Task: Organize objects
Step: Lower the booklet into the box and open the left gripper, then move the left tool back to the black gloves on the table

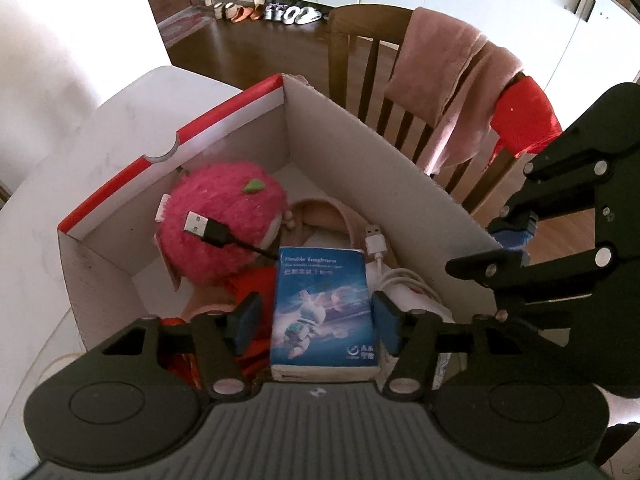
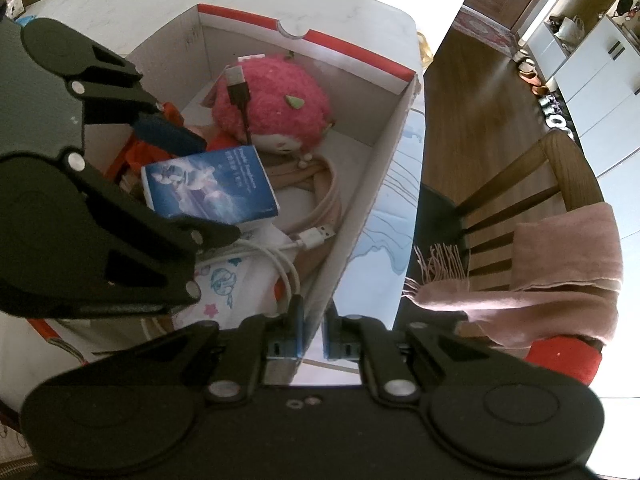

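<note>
A white cardboard box (image 1: pixel 340 136) with a red rim stands on the white table. Inside lie a pink plush toy (image 1: pixel 218 224), a black USB cable (image 1: pixel 212 234), a white USB cable (image 1: pixel 376 246), a beige band and a blue tissue pack (image 1: pixel 324 312). My left gripper (image 1: pixel 316 318) is open, its blue pads apart on either side of the tissue pack, which rests on the pile. My right gripper (image 2: pixel 314 332) is shut on the box's near side wall (image 2: pixel 360 216). The tissue pack (image 2: pixel 212 186) and plush (image 2: pixel 272 108) show in the right wrist view.
A wooden chair (image 1: pixel 360 64) stands close behind the box, with a pink scarf (image 1: pixel 448 80) and a red cloth (image 1: pixel 524 116) draped on it. The white table (image 1: pixel 80 152) extends to the left of the box. Shoes line the far wall.
</note>
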Demonstrator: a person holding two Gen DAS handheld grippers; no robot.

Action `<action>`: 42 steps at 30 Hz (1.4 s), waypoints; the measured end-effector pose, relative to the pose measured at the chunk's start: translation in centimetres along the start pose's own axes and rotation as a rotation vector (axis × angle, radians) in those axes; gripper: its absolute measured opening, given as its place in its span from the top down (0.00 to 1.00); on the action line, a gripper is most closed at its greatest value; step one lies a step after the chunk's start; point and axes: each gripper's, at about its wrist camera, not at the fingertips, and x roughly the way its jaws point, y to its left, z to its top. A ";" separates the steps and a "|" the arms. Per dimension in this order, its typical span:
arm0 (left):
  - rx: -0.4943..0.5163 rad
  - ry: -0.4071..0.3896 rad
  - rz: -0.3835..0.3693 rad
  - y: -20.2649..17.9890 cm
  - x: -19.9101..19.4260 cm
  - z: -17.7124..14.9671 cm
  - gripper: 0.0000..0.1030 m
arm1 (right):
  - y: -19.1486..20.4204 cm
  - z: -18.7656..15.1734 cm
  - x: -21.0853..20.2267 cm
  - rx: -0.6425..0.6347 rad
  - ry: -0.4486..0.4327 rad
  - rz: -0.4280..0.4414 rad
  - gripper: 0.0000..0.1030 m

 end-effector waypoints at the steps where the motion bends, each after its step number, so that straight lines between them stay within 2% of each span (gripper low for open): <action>1: -0.002 -0.004 0.005 0.0 -0.1 -0.1 0.38 | 0.0 0.0 0.0 0.000 0.000 0.000 0.93; 8: -0.037 -0.047 -0.002 0.7 -2.1 -0.7 0.37 | 0.0 0.0 0.0 0.001 0.001 0.001 0.93; 19: -0.110 -0.135 -0.007 2.7 -7.8 -3.0 0.37 | 0.0 0.0 0.0 0.003 0.004 -0.001 0.93; 25: -0.237 -0.180 0.013 6.2 -11.2 -5.7 0.37 | 0.1 0.0 0.0 0.003 0.004 -0.005 0.93; 30: -0.337 -0.197 0.101 9.7 -14.0 -9.6 0.28 | 0.0 0.0 0.0 0.012 0.004 -0.004 0.93; 35: -0.489 -0.174 0.201 14.6 -15.8 -14.8 0.20 | 0.0 0.0 0.0 0.018 0.006 -0.005 0.93; 40: -0.623 -0.133 0.311 18.9 -16.7 -19.3 0.19 | 0.0 0.1 0.1 0.021 0.011 -0.007 0.93; 42: -0.668 -0.127 0.339 20.4 -16.9 -20.8 0.11 | 0.0 0.2 0.1 0.021 0.014 -0.008 0.93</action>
